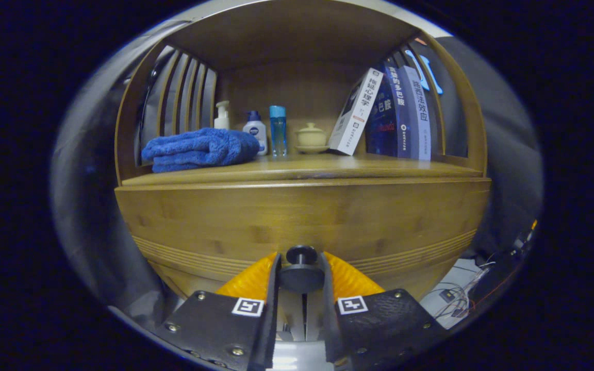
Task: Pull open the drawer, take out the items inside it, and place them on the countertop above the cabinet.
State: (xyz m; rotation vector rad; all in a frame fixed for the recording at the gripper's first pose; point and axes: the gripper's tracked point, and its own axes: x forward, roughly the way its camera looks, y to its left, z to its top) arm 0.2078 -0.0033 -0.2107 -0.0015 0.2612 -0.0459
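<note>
Dim, warm light; strong fisheye bending at the edges, darker rim, centre reasonably sharp.

Gripper view, low and level, close to drawer front (302,216), fingers (271,288) foreground

One gripper (301,268) with two orange fingers (256,281), set either side of the one dark round knob (301,255) on the one closed drawer (302,219). On the countertop (302,167) sit one folded blue towel (199,149), three bottles (256,131), one small lidded cup (311,135) on one saucer (311,149), and three books (359,111).
</note>
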